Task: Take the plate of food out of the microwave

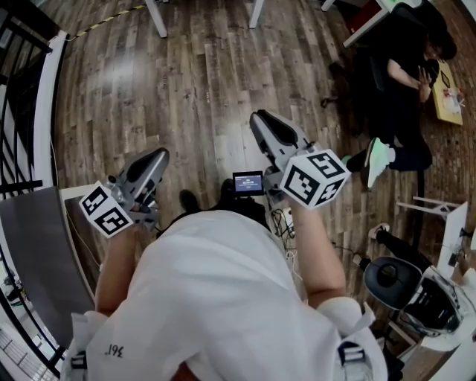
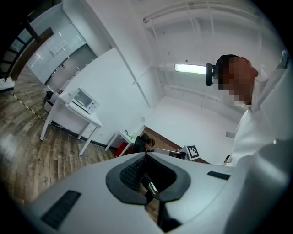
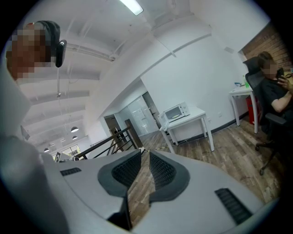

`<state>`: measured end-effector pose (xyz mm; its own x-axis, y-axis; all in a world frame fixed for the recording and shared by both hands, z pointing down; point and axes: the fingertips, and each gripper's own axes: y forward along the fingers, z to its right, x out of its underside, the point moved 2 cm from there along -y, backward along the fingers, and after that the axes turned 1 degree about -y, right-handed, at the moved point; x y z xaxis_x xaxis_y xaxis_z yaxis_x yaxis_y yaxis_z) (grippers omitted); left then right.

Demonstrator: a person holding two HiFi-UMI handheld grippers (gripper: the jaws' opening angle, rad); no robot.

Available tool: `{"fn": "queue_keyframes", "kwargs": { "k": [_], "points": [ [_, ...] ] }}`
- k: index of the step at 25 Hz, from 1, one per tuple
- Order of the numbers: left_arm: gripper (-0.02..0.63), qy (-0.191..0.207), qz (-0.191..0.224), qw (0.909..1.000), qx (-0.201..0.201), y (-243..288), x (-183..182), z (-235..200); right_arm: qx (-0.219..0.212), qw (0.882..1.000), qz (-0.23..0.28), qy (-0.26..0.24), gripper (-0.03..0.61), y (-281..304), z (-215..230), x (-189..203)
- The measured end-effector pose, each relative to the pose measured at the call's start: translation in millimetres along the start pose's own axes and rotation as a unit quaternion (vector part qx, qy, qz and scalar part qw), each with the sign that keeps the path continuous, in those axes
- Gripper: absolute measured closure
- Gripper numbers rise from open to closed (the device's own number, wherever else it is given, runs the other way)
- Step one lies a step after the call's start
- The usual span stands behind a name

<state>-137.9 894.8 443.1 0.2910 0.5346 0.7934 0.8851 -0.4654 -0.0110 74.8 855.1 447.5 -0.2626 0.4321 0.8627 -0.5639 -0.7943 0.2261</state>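
A white microwave [image 2: 84, 98] [image 3: 176, 111] stands far off on a white table [image 2: 87, 119] [image 3: 194, 116] against the wall; its door looks closed and no plate of food shows. I stand on a wooden floor with both grippers held up near my chest. My left gripper [image 1: 159, 155] [image 2: 145, 155] has its jaw tips touching and holds nothing. On my right gripper [image 1: 259, 119] [image 3: 144, 153] a narrow gap stays between the ribbed pads [image 3: 162, 171], with only floor seen through it.
A person in black [image 1: 405, 82] [image 3: 274, 93] sits on an office chair to the right, by a small white desk [image 3: 240, 91]. A black railing [image 1: 18, 111] [image 3: 112, 137] runs along the left. White table legs [image 1: 158, 15] stand ahead. Equipment [image 1: 416, 294] sits at lower right.
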Motion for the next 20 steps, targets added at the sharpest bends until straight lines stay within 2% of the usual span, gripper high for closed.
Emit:
{"fn": "queue_keyframes", "kwargs": {
  "k": [11,16,20],
  "points": [
    [0.606,-0.001,-0.005,1.0000,0.003,67,11,7,0.015,1.000,-0.002,0.011,0.520,-22,62,-10],
    [0.606,-0.003,-0.006,1.0000,0.005,77,12,-2,0.015,1.000,-0.009,0.019,0.520,-10,73,-6],
    [0.606,-0.003,-0.007,0.9996,0.029,88,-4,-19,0.010,1.000,-0.018,0.021,0.520,16,78,-8]
  ]
}}
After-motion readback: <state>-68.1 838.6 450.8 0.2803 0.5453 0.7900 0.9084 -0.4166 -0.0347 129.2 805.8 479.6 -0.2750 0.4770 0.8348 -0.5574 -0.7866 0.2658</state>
